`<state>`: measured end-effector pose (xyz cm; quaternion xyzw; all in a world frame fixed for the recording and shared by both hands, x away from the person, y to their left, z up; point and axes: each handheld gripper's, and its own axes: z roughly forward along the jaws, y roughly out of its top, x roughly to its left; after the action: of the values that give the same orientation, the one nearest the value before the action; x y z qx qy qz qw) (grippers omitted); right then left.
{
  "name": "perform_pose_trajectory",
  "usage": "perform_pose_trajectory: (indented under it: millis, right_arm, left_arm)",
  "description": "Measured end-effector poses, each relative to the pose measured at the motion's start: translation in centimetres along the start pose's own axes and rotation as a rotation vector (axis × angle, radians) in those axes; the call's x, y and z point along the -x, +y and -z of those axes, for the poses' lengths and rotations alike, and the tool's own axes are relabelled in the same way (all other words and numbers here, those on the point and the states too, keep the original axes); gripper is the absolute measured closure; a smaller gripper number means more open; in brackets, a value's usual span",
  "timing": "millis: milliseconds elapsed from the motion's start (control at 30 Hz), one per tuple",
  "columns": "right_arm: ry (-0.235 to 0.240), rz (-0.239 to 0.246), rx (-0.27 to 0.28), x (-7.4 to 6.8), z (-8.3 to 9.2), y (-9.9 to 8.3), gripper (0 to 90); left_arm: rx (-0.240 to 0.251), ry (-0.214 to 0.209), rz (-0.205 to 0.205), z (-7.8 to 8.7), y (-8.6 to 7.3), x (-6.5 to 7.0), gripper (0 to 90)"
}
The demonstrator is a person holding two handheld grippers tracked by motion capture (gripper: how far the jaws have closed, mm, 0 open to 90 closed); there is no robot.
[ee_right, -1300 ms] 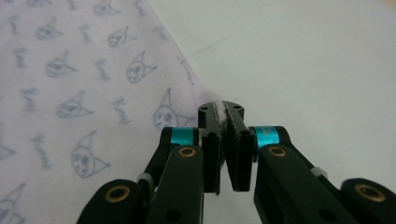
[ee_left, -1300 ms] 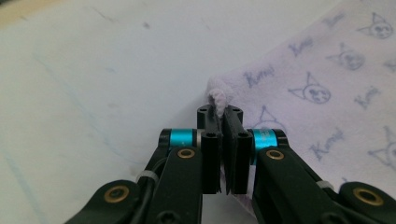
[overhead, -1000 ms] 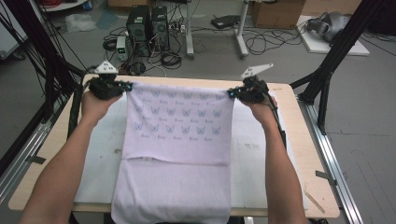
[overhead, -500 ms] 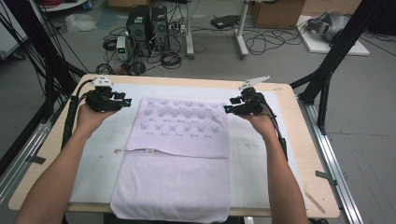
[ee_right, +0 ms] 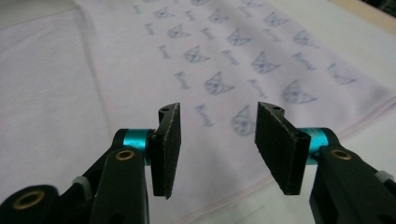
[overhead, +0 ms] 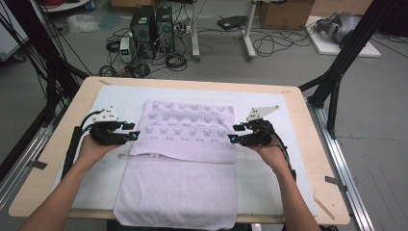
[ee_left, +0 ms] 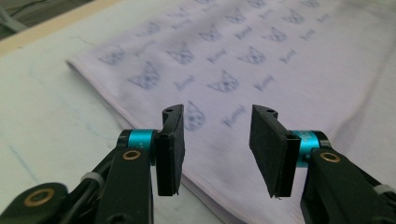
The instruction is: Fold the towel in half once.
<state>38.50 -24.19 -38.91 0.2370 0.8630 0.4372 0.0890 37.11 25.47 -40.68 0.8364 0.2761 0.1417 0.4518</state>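
Soft, light cloth, the towel (overhead: 185, 159) lies folded mid-table; we grip its limp side edges. Left gripper (overhead: 129, 134) and right gripper (overhead: 234, 134) stand half-open, empty, right closing slightly.

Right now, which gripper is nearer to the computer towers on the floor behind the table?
Left. The left gripper sits at the towel's left edge, on the same side as the computer towers beyond the table's far left. The right gripper is at the towel's right edge, farther across.
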Motion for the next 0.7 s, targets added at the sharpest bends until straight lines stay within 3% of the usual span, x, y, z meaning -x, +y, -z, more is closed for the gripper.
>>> perform_pose_trajectory:
  millis: [200, 400, 500, 700]
  right_arm:
    - [0.039, 0.011, -0.008, -1.0, -0.5, -2.0, 53.5]
    - [0.086, 0.028, -0.092, -1.8, -1.9, -2.6, 55.3]
    - [0.074, 0.048, -0.067, -2.2, -2.2, -3.2, 57.5]
    - [0.076, 0.016, -0.071, -2.3, -2.8, -5.3, 60.0]
  left_arm:
    - [-0.009, -0.077, -0.022, 0.0, -1.3, 0.9, 58.0]
    - [-0.059, -0.139, -0.033, -0.5, -2.7, 1.7, 59.4]
    - [-0.082, -0.141, -0.039, -0.7, -3.2, 1.8, 60.7]
    - [-0.107, -0.126, -0.056, -0.9, -3.7, 2.0, 68.1]
